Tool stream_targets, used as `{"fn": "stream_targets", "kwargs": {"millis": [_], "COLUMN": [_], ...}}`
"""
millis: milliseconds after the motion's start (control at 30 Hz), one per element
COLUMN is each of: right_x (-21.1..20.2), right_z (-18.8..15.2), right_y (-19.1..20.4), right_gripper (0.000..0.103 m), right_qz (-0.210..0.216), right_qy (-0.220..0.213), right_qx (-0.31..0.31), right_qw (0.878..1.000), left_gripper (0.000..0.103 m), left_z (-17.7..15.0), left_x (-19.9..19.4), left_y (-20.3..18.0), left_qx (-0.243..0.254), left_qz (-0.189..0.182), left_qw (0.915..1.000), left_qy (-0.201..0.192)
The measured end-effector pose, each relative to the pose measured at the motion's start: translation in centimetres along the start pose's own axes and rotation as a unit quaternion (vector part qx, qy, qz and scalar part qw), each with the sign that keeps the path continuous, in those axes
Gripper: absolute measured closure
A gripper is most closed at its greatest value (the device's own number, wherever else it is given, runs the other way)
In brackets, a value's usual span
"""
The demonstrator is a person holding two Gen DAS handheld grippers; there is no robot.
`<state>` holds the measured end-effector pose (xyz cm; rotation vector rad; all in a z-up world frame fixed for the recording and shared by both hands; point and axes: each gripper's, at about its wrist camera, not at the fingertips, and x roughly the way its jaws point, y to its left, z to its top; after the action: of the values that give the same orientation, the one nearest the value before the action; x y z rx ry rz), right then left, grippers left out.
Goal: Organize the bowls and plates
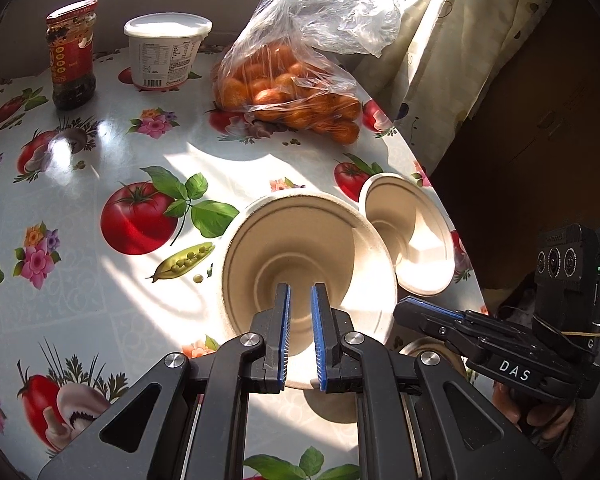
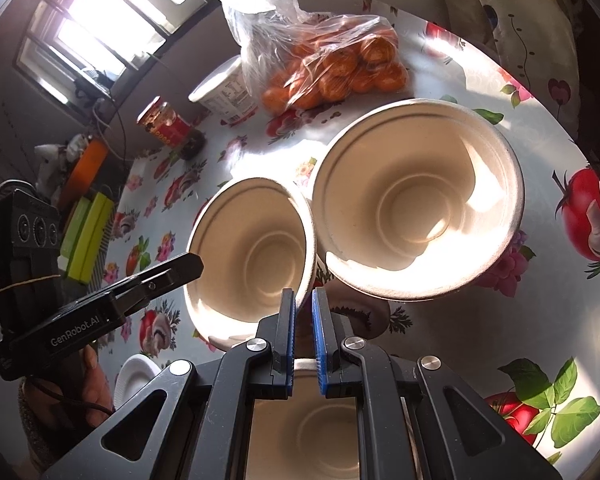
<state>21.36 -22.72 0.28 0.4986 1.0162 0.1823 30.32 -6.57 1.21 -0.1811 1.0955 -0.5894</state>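
Note:
A beige paper bowl hangs tilted above the flowered tablecloth. My right gripper is shut on its right rim, which runs into the gap between the blue pads. My left gripper is shut, and its fingers reach over the bowl's near rim without pinching it. A second, wider bowl stands upright on the table beside it, near the table edge. A third bowl lies under my right gripper.
At the back stand a sauce jar, a white tub and a plastic bag of oranges. The round table drops off at the right by a curtain. A small white plate and green boxes lie at the left.

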Motion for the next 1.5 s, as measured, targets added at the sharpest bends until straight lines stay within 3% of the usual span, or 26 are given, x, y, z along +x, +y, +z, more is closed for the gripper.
{"fn": "stream_targets", "kwargs": {"millis": [133,200,267,333,400,467,567,667,800,900,1000,1067,1233,1367,1500], "right_x": [-0.4,-0.8,-1.2,-1.6,-2.1,-2.6,-3.1,-2.6,-1.7,-1.4,-0.9,-0.7,-0.1,0.3,0.6], "right_z": [0.0,-0.1,0.0,0.0,0.0,0.2,0.5,0.6,0.7,0.8,0.9,0.9,0.4,0.5,0.5], "right_y": [-0.5,-0.5,-0.6,-0.6,-0.3,0.0,0.3,0.4,0.5,0.8,0.7,0.7,0.8,0.9,0.9], "right_gripper": [0.093,0.089,0.076,0.063,0.057,0.049,0.046,0.046,0.046,0.047,0.058,0.064,0.066,0.066,0.078], "right_qz": [0.002,0.002,0.003,0.005,0.002,-0.006,-0.015,-0.034,-0.041,-0.045,-0.045,-0.041,-0.017,-0.007,-0.018], "right_qy": [-0.002,-0.005,-0.006,-0.006,-0.004,-0.004,-0.004,0.002,0.010,0.011,0.019,0.022,0.025,0.028,0.030], "right_qx": [0.006,0.003,0.001,-0.003,-0.013,-0.025,-0.037,-0.043,-0.040,-0.045,-0.040,-0.034,-0.026,-0.017,-0.016], "right_qw": [1.000,1.000,1.000,1.000,1.000,1.000,0.999,0.999,0.998,0.998,0.998,0.998,0.999,0.999,0.999], "left_gripper": [0.092,0.088,0.082,0.070,0.059,0.058,0.058,0.058,0.058,0.058,0.059,0.068,0.084,0.091,0.093], "left_z": [0.2,0.4,0.6,0.9,1.2,1.3,1.4,1.2,1.0,1.1,1.2,1.2,1.0,1.0,1.0], "left_x": [-0.6,-1.0,-1.2,-1.1,-0.8,-0.7,-0.6,0.0,0.6,0.7,0.8,0.9,1.5,1.7,1.9], "left_y": [1.7,2.3,3.0,3.7,4.5,5.1,5.5,5.5,5.1,5.3,5.0,4.9,4.4,4.0,3.9], "left_qx": [-0.028,-0.035,-0.041,-0.047,-0.061,-0.068,-0.067,-0.068,-0.060,-0.065,-0.054,-0.049,-0.041,-0.037,-0.035], "left_qz": [-0.064,-0.068,-0.066,-0.077,-0.095,-0.084,-0.043,-0.051,-0.021,-0.019,-0.007,-0.009,-0.010,-0.012,-0.008], "left_qw": [0.9976,0.9970,0.9970,0.9959,0.9934,0.9939,0.9965,0.9958,0.9973,0.9971,0.9980,0.9980,0.9981,0.9982,0.9983], "left_qy": [-0.002,-0.006,-0.006,0.006,0.019,0.023,0.024,0.034,0.036,0.035,0.034,0.038,0.045,0.047,0.047]}}
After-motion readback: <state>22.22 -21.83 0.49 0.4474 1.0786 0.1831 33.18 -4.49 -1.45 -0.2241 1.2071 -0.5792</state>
